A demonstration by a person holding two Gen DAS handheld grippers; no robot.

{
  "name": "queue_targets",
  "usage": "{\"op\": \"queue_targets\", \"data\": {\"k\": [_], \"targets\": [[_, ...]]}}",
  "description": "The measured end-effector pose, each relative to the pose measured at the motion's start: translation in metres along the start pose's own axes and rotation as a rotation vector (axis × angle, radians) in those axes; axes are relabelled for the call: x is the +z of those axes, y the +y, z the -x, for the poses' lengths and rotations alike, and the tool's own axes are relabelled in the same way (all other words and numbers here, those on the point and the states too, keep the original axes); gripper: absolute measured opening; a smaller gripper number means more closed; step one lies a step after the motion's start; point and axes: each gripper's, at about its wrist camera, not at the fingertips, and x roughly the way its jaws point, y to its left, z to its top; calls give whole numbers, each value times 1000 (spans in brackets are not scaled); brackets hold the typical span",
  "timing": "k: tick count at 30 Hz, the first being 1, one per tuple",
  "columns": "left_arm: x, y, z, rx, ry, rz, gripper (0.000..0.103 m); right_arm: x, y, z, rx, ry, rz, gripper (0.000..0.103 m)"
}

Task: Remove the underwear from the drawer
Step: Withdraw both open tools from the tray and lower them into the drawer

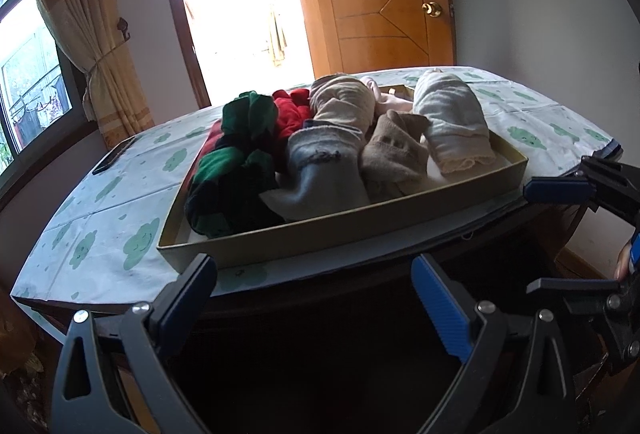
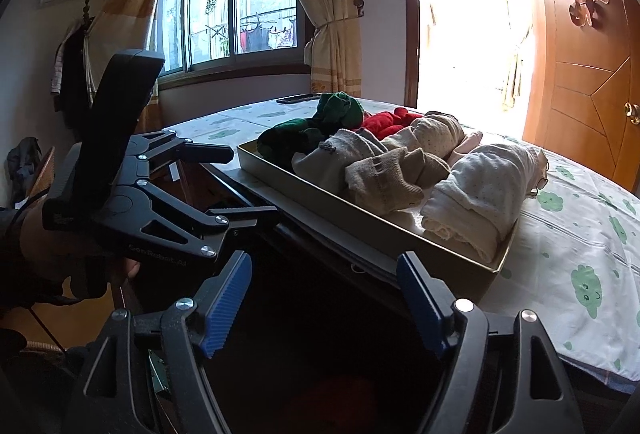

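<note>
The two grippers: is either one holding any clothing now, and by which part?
Nothing is held. The left gripper and the right gripper are both open, short of the tray of rolled clothes.

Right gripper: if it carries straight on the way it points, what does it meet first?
Probably the near wall of the shallow tray, with the cream rolled garment just behind it. The right gripper is open and empty. Depth is hard to judge here.

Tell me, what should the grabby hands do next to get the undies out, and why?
Probably move the right gripper forward over the cream rolled garment, the nearest bundle in the tray. Both grippers are open and empty, short of the tray's near wall, so nothing can be pinched yet.
</note>
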Motion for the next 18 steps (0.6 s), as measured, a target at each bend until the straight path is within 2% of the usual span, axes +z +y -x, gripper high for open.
{"op": "queue_targets", "data": {"k": [18], "targets": [[-40, 6, -6, -2, 78, -1, 99, -32, 8, -10, -2, 85, -2, 77]]}}
